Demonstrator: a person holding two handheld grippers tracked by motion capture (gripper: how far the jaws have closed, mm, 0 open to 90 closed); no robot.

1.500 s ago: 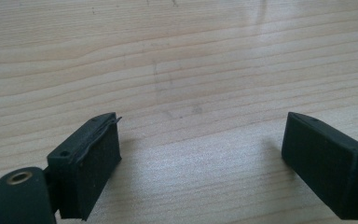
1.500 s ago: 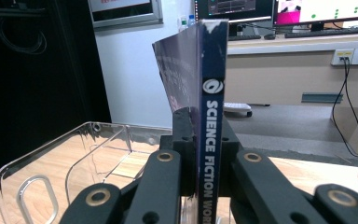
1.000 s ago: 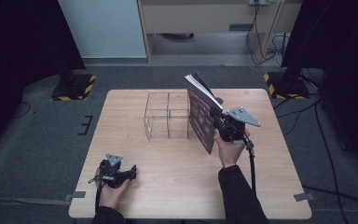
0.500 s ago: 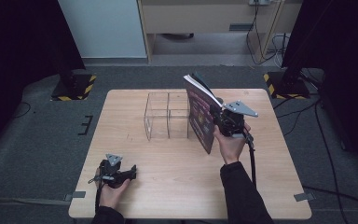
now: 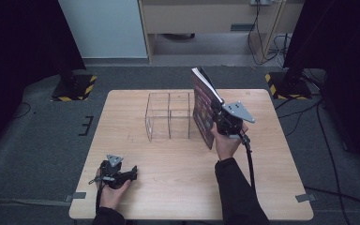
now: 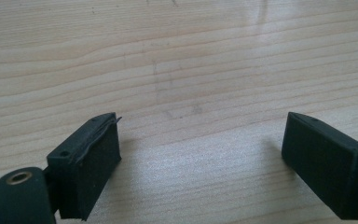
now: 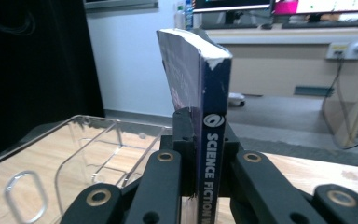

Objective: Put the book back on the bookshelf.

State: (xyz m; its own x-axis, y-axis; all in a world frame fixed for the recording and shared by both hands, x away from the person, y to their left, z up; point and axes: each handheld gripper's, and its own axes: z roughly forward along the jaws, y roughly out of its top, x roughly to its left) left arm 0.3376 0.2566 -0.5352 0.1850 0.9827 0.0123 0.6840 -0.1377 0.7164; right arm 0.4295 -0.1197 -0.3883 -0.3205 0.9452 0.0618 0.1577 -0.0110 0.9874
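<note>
A dark paperback book (image 5: 202, 104) stands upright in the air just right of a clear plastic divided box (image 5: 168, 116) at the table's middle. My right gripper (image 5: 218, 123) is shut on the book, its pads pressed on both covers beside the spine (image 7: 213, 154), which reads "SCIENCE FICTION". In the right gripper view the clear box (image 7: 70, 163) lies to the left and below the book. My left gripper (image 5: 130, 174) rests low over the wood near the front left corner, its jaws wide apart with nothing between the fingertips (image 6: 95, 161).
The wooden table (image 5: 136, 145) has bare wood around the left hand and in front of the box. A cable trails from the right gripper toward the front edge. Beyond the table are grey floor, a white panel (image 5: 105, 28) and black stands with striped bases (image 5: 75, 86).
The right hand has lifted the book a little higher and stood it slightly more upright beside the box. The left hand has stayed where it was.
</note>
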